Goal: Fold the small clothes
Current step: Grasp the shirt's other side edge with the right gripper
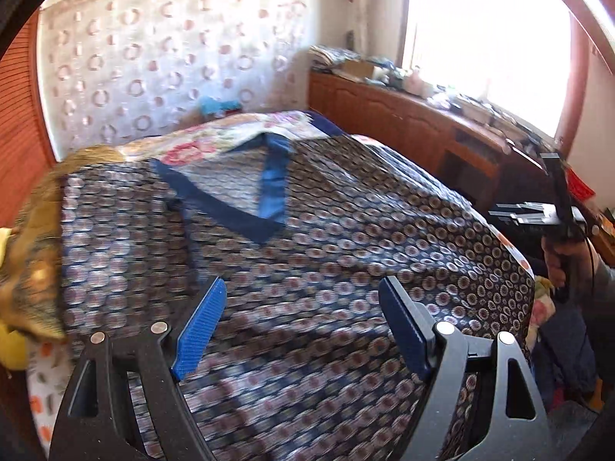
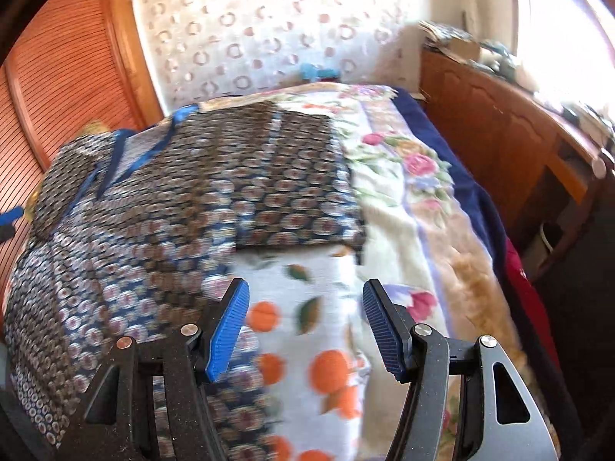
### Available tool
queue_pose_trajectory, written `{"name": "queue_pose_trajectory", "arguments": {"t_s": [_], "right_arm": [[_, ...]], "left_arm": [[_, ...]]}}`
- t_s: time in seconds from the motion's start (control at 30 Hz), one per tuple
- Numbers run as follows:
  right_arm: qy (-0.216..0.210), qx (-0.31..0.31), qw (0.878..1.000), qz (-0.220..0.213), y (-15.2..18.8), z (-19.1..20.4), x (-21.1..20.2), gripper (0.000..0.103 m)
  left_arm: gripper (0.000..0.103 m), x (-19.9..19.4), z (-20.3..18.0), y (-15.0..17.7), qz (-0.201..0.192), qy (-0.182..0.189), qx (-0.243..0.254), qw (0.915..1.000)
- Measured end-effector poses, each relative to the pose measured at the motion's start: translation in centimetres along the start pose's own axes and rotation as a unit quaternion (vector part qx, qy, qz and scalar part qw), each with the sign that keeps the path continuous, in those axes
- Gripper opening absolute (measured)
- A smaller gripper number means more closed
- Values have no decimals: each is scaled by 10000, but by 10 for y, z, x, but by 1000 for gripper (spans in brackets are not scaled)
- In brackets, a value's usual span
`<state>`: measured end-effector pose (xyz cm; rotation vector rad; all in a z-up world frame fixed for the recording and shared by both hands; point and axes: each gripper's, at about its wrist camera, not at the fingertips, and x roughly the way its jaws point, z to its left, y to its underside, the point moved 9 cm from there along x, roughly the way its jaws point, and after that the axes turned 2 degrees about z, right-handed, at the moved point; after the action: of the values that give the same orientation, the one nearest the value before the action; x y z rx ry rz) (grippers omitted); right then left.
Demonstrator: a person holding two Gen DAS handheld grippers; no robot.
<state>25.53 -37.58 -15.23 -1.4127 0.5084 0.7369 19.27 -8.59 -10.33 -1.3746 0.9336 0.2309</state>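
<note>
Here the shirt (image 1: 307,230), dark blue with a small ring print and a plain blue V-neck, lies spread flat on the bed (image 2: 430,207), filling most of the left wrist view. The left gripper (image 1: 301,326) hangs above the shirt's lower body, its blue pads (image 1: 200,326) wide apart with nothing between them; they do not touch the cloth. The neckline sits at 12 o'clock from that gripper.

In the right wrist view the right gripper (image 2: 305,326) is likewise spread, holding nothing, and hovers over a white sheet (image 2: 307,307) printed with oranges. The shirt lies from 9 to 12 o'clock of it, one sleeve (image 2: 300,199) stretched out toward 12 o'clock, its edge ending just beyond the fingertips. A floral blanket (image 2: 403,161) covers the bed at 1 to 3 o'clock.

At 9 o'clock in the left wrist view a brownish-gold garment (image 1: 34,249) lies against the shirt's shoulder, blurred, with something yellow (image 1: 11,345) beneath it. At 3 o'clock there a hand (image 1: 565,257) grips the right gripper's handle past the bed's edge.

A wooden cabinet (image 1: 403,115) runs along the bed at 1 to 2 o'clock, its top cluttered with boxes and small items under a bright window (image 1: 488,38). A ring-patterned curtain (image 1: 173,57) hangs behind the bed at 12 o'clock, a slatted wooden door (image 2: 57,96) at 10. Nothing lies on the shirt's body.
</note>
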Motion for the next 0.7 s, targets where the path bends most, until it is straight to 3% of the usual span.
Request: {"name": "queue_pose_trajectory", "arguments": {"t_s": [0.23, 0.5, 0.67, 0.7], "right_arm": [[-38, 421, 9986, 306, -20, -19, 29, 60], [-531, 693, 9951, 454, -41, -18, 42, 41], [-545, 721, 9955, 280, -52, -19, 42, 7], [-464, 655, 9966, 189, -52, -22, 38, 6]], "left_arm": [[82, 46, -23, 18, 527, 169, 65, 9984], [82, 63, -19, 35, 738, 186, -24, 9971], [82, 66, -19, 39, 722, 162, -2, 9973], [82, 66, -19, 39, 717, 163, -8, 9973]]}}
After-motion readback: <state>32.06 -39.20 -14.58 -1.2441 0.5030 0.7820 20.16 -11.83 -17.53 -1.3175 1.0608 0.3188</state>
